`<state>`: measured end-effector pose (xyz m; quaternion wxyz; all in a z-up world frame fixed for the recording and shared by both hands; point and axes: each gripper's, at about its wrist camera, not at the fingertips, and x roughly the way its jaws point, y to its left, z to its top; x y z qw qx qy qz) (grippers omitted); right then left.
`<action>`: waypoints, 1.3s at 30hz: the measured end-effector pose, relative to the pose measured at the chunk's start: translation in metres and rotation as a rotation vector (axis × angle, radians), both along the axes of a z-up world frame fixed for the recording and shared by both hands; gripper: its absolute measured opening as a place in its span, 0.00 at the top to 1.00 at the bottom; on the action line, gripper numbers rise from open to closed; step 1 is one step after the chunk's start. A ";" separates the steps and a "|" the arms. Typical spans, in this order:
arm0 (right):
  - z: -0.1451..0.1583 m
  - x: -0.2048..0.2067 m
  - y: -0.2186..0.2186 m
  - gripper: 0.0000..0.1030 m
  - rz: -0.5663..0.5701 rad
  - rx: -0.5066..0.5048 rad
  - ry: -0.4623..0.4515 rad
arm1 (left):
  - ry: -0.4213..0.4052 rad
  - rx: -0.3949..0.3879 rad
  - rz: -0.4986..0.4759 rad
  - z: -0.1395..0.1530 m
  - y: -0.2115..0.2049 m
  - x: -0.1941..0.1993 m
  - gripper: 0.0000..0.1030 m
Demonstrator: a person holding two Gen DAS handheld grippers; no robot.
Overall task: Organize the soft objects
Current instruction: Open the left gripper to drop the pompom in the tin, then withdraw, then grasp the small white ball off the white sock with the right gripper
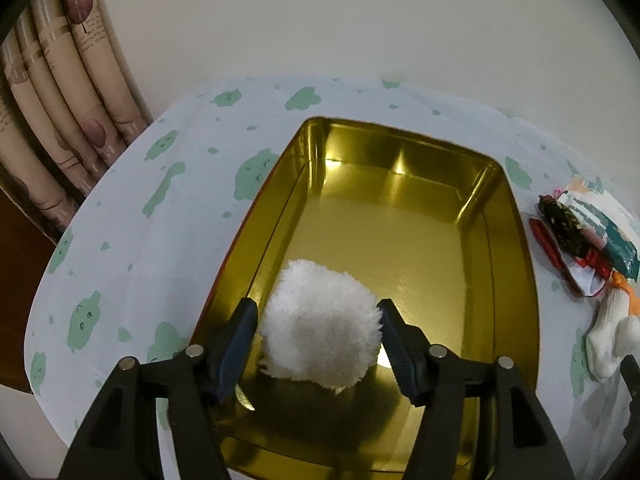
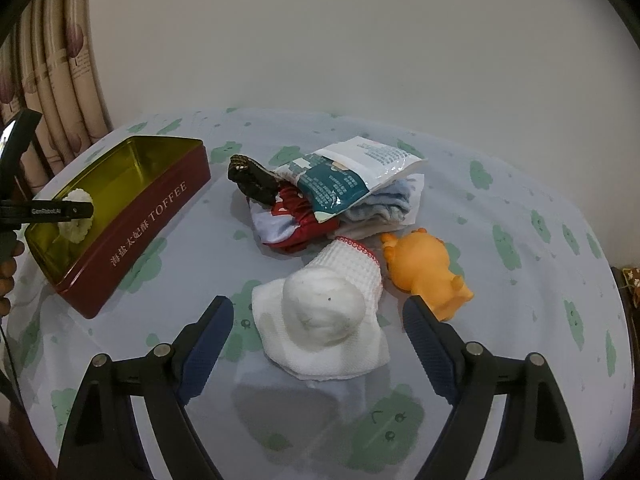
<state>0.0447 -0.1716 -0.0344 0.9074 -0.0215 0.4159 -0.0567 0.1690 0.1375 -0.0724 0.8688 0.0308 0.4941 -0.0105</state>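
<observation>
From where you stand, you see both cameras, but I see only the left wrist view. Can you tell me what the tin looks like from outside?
Observer: The tin has dark red outer walls, and its long side carries the word TOFFEE after some Chinese characters.
Operator: At my right edge I see only a piece of something white and something orange. What are they?
Observer: The white one is a rolled white sock, lying in front of the open right gripper. The orange one is an orange toy animal, just right of the sock.
Operator: And the pile behind them?
Observer: A teal and white packet lies on top of folded cloths, red and pale blue.
</observation>
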 end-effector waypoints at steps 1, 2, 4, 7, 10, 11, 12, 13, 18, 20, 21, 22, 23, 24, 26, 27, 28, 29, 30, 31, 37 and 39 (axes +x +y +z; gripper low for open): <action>0.000 0.000 -0.001 0.18 0.000 0.004 0.001 | -0.010 -0.005 -0.006 0.003 -0.001 -0.001 0.39; -0.001 0.000 -0.001 0.18 -0.001 0.007 0.002 | -0.020 -0.013 -0.013 0.005 -0.002 -0.003 0.39; -0.001 0.000 -0.003 0.18 -0.007 0.012 0.004 | -0.030 -0.032 -0.025 0.009 -0.002 -0.005 0.39; 0.000 -0.001 -0.005 0.18 -0.010 0.014 0.004 | -0.053 -0.059 -0.038 0.016 -0.001 -0.009 0.39; 0.000 -0.002 -0.004 0.18 -0.009 0.017 0.004 | -0.075 -0.105 -0.052 0.023 0.000 -0.011 0.38; 0.000 -0.002 -0.004 0.18 -0.008 0.016 0.004 | -0.082 -0.117 -0.054 0.025 0.001 -0.011 0.38; 0.000 -0.002 -0.004 0.18 -0.006 0.013 0.004 | -0.093 -0.116 -0.049 0.028 0.002 -0.013 0.38; 0.000 -0.002 -0.004 0.18 -0.003 0.014 0.003 | -0.104 -0.114 -0.043 0.030 0.003 -0.014 0.38; 0.002 -0.004 -0.006 0.18 0.006 0.017 -0.008 | -0.185 -0.056 0.006 0.045 0.013 -0.031 0.38; 0.001 -0.003 -0.008 0.18 0.001 0.016 -0.005 | -0.207 -0.016 0.023 0.048 0.016 -0.040 0.38; 0.001 -0.003 -0.008 0.18 -0.005 0.012 -0.004 | -0.215 0.001 0.028 0.049 0.019 -0.043 0.38; 0.000 -0.002 -0.008 0.18 -0.010 0.009 -0.003 | -0.222 0.016 0.033 0.049 0.021 -0.047 0.38; 0.000 -0.002 -0.009 0.20 -0.011 0.009 -0.001 | -0.223 0.032 0.041 0.049 0.023 -0.051 0.38; -0.001 -0.001 -0.009 0.27 -0.012 0.010 0.000 | -0.223 0.042 0.043 0.048 0.025 -0.054 0.38; -0.002 0.000 -0.009 0.35 -0.014 0.003 0.006 | -0.221 0.062 0.048 0.047 0.028 -0.060 0.38; -0.002 0.001 -0.008 0.35 -0.015 -0.002 0.009 | -0.220 0.064 0.049 0.047 0.030 -0.062 0.38; -0.003 0.002 -0.009 0.35 -0.016 -0.004 0.012 | -0.220 0.061 0.049 0.047 0.031 -0.062 0.38; -0.004 0.003 -0.009 0.35 -0.019 -0.006 0.015 | -0.220 0.056 0.053 0.047 0.033 -0.062 0.38; -0.005 0.004 -0.008 0.35 -0.019 -0.009 0.016 | -0.221 0.052 0.061 0.047 0.034 -0.062 0.38; -0.006 0.005 -0.008 0.35 -0.018 -0.015 0.017 | -0.221 0.048 0.067 0.046 0.035 -0.061 0.38; -0.011 0.013 -0.001 0.57 -0.002 -0.034 0.029 | -0.212 0.028 0.118 0.046 0.047 -0.060 0.38; -0.013 0.015 0.000 0.67 0.007 -0.021 0.038 | -0.214 0.004 0.130 0.047 0.052 -0.060 0.38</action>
